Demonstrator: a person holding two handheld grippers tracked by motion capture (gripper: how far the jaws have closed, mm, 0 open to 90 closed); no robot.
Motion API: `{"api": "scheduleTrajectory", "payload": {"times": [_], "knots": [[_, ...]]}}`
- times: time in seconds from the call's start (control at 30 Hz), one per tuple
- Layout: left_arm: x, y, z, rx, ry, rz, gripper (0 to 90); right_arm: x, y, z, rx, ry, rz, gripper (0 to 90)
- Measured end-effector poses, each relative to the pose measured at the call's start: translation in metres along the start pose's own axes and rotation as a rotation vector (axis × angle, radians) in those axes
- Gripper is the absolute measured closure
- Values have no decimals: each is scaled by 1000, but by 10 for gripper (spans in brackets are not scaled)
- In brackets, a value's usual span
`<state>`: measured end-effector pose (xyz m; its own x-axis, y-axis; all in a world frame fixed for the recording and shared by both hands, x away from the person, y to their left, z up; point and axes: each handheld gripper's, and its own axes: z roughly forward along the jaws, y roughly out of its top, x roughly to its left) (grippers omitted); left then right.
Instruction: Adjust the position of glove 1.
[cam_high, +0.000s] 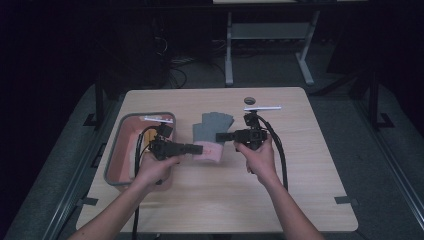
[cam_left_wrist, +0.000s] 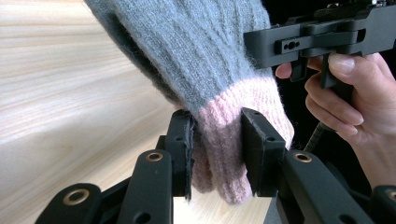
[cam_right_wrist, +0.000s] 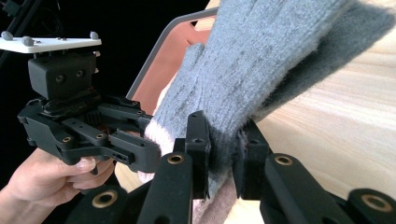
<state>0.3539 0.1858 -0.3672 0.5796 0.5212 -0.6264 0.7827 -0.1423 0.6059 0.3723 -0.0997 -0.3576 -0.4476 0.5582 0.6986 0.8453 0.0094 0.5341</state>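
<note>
High view: both grippers, left (cam_high: 196, 148) and right (cam_high: 223, 136), clamp the glove's (cam_high: 212, 129) cuff at 6 o'clock, spreading it.

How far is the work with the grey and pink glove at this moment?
Done: both grippers have taken hold of the glove. The left gripper is shut on its pink cuff, the right gripper on the grey knit. In hand: the glove hangs stretched between them over the table. Left: probably putting it into the pink bin, where no glove lies yet.
</note>
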Motion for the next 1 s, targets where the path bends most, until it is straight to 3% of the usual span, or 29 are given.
{"api": "scheduleTrajectory", "payload": {"times": [0.43, 0.63, 1.0], "knots": [[8, 1, -15, -11, 18, -24, 658, 3, 8, 17, 11, 28, -4, 779], [15, 1, -22, -21, 6, -29, 659, 7, 13, 25, 25, 27, -22, 779], [23, -2, -39, -39, 27, -57, 662, 14, 21, 42, 48, 50, -43, 778]]}}
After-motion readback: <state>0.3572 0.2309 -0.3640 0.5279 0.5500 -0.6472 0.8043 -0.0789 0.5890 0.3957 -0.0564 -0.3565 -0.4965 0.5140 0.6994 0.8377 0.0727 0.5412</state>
